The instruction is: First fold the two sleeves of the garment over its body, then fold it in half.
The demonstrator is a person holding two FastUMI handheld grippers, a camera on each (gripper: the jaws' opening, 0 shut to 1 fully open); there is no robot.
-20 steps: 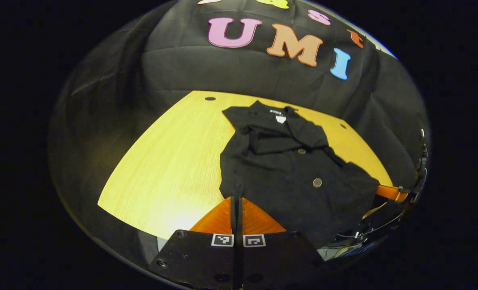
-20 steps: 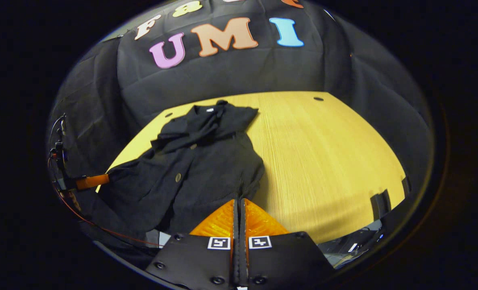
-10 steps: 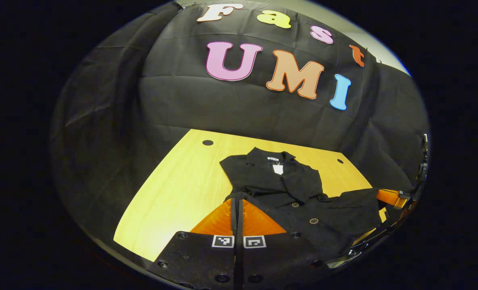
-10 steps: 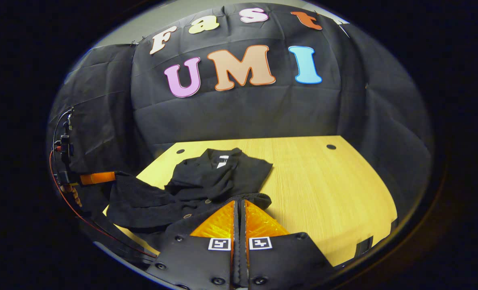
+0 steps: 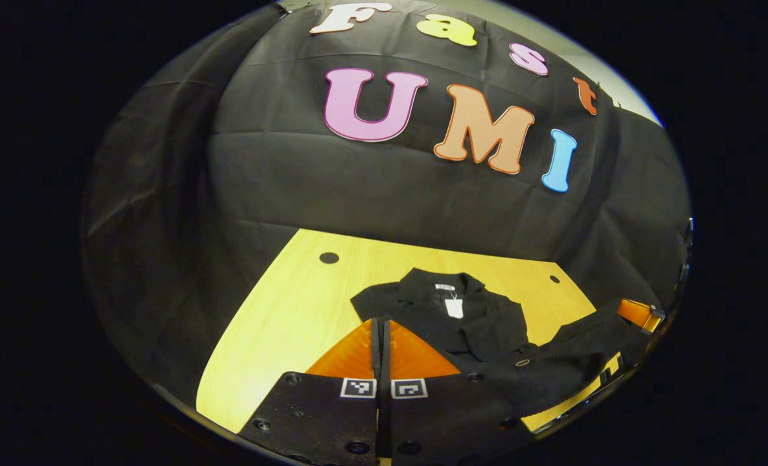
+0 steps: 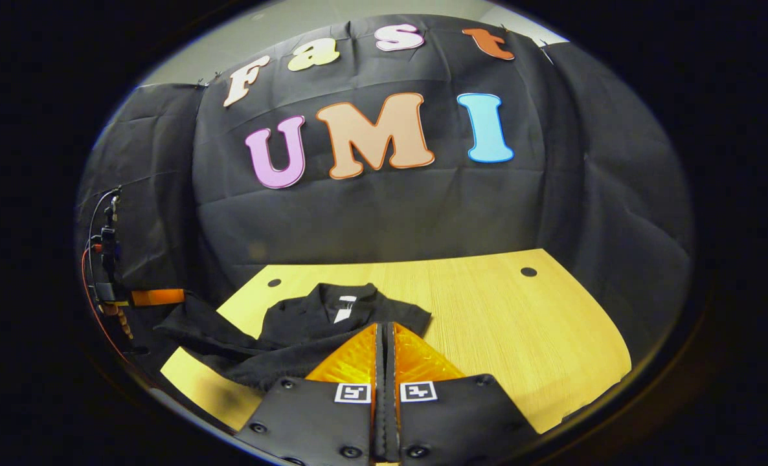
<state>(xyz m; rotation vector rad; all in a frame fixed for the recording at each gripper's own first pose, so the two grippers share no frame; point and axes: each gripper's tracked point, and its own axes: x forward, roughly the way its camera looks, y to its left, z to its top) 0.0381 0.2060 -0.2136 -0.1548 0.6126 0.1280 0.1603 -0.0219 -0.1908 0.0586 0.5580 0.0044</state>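
Left gripper (image 5: 380,336), at 6 o'clock in the left gripper view, pinches the shirt (image 5: 481,330) hem; the shirt lies on the table (image 5: 293,310) toward 4 o'clock. In the right gripper view, the right gripper (image 6: 385,343) likewise pinches the shirt (image 6: 293,330) at 6 o'clock; the table (image 6: 520,323) is bare toward 3 o'clock.

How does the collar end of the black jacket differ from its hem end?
The collar end lies flat on the table; the hem end is held up off it, stretched between the left hand-held gripper and the right hand-held gripper. The collar end shows a white tag; the hem end shows a button. Both are the same black cloth.
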